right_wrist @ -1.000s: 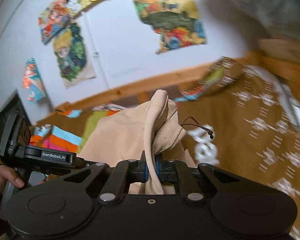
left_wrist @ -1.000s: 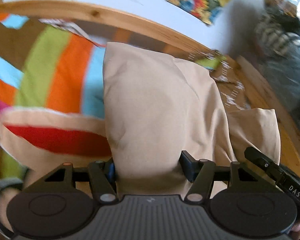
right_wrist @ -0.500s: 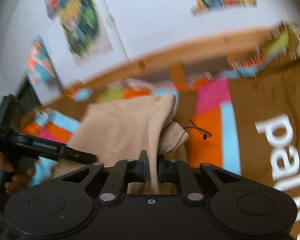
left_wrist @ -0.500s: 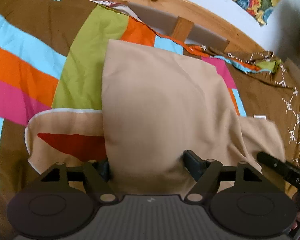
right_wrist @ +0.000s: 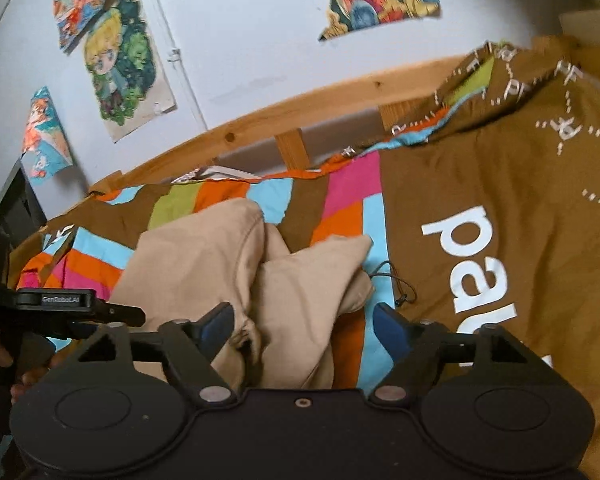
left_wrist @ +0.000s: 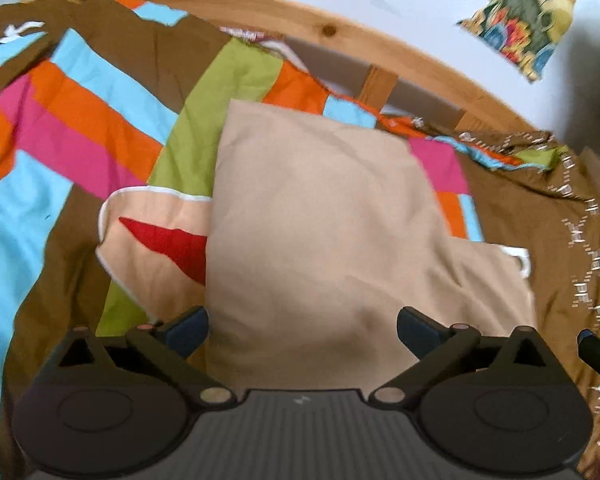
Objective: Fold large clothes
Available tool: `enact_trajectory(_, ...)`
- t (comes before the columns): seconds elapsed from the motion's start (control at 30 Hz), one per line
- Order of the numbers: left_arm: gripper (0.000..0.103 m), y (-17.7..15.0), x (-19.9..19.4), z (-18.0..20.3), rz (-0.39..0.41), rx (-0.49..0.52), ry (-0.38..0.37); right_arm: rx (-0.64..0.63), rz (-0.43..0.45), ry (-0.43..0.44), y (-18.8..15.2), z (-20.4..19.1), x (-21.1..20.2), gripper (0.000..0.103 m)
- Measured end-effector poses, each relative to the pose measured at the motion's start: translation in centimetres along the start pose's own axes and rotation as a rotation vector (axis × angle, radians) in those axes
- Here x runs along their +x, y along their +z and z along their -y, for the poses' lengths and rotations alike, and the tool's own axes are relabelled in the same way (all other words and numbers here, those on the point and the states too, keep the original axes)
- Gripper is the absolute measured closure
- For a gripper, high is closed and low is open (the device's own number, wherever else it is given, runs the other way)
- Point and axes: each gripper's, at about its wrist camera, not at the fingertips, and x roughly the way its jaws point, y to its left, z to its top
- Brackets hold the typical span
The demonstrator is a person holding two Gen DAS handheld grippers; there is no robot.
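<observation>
A beige garment [left_wrist: 320, 220] lies folded on the striped bedspread [left_wrist: 80, 128]; a part with a red patch and white trim [left_wrist: 160, 236] sticks out on its left. My left gripper [left_wrist: 302, 326] is open, its fingers apart on either side of the near edge of the cloth. In the right wrist view the same garment [right_wrist: 220, 264] lies bunched, with a thin black cord [right_wrist: 396, 284] beside it. My right gripper [right_wrist: 304, 322] is open over the garment's near end and holds nothing. The left gripper's body [right_wrist: 60, 304] shows at the left.
A wooden bed rail [left_wrist: 380, 40] runs along the far side, with a white wall and colourful posters [right_wrist: 120, 64] behind. The brown bedspread with white lettering [right_wrist: 480, 260] stretches to the right. The right gripper's tip [left_wrist: 596, 352] shows at the right edge of the left wrist view.
Both grippers have opened and let go of the beige garment. The garment has come down from being held up and now lies on the bedspread.
</observation>
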Motion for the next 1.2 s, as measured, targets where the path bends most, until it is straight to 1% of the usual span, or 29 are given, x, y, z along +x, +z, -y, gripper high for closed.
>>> enact_trajectory(0.07,0.001,-0.8,-2.2,0.4,0.032,0.005,-0.008,-0.018,0.02,-0.007,0.1,-0.6,-1.6,0.019)
enact_trajectory(0.2,0.001,-2.6,-7.3,1.1,0.11,0.029,-0.006,-0.039,0.071,0.001,0.0,-2.4,-5.3,0.006)
enact_trajectory(0.3,0.001,-3.9,-10.8,1.1,0.159,0.037,-0.011,-0.059,0.106,0.02,-0.4,-4.2,-8.0,0.003)
enact_trajectory(0.4,0.001,-5.4,-14.2,1.2,0.2,0.046,-0.001,-0.074,0.134,0.024,-0.9,-5.8,-10.7,0.001)
enact_trajectory(0.5,0.001,-7.0,-16.9,1.5,0.224,0.058,0.031,-0.107,0.162,0.04,-1.4,-7.3,-13.1,0.001)
enact_trajectory(0.67,0.001,-10.3,-20.5,1.6,0.245,0.066,0.078,-0.166,0.176,0.051,-2.2,-9.4,-16.4,0.001)
enact_trajectory(0.83,0.001,-13.2,-22.2,1.3,0.24,0.066,0.097,-0.164,0.174,0.058,-3.7,-10.5,-18.8,0.001)
enact_trajectory(0.97,0.001,-14.9,-22.6,1.4,0.282,0.099,0.118,-0.215,0.153,0.035,-5.0,-10.9,-20.2,0.001)
enact_trajectory(1.07,0.001,-16.4,-22.2,1.5,0.313,0.117,0.117,-0.23,0.139,0.015,-6.0,-10.8,-21.0,0.001)
enact_trajectory(1.13,0.001,-17.4,-21.5,1.1,0.296,0.103,0.107,-0.224,0.118,0.004,-6.8,-10.5,-21.1,0.001)
enact_trajectory(1.2,0.001,-17.9,-20.6,0.6,0.233,0.1,0.075,-0.216,0.091,-0.013,-7.5,-10.1,-20.8,0.001)
